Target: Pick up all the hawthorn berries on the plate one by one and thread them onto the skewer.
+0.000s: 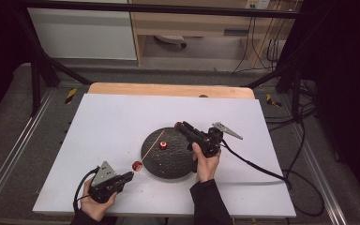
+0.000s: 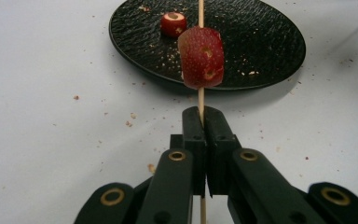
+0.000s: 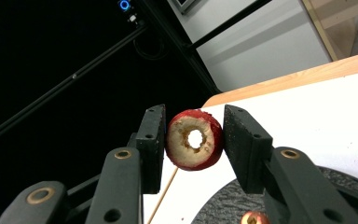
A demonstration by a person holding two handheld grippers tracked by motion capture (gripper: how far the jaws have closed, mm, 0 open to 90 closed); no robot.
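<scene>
Lab: black frame rig (image 1: 42, 61), trailing cables (image 1: 262, 47).

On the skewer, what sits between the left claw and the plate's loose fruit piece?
A red fruit piece threaded on the skewer, seen in the left gripper view.

No readable text, labels, brands or numbers anywhere. Only sign-like marks: yellow-and-black striped tape patches on the floor, one far left of the bench (image 1: 71, 95) and one far right (image 1: 270, 100), no lettering on them. Small blue glowing ring (image 3: 124, 5) on a dark device in the right gripper view, no characters legible. White socket strip (image 1: 258, 3) at the far top edge, too small to read any marking.
</scene>
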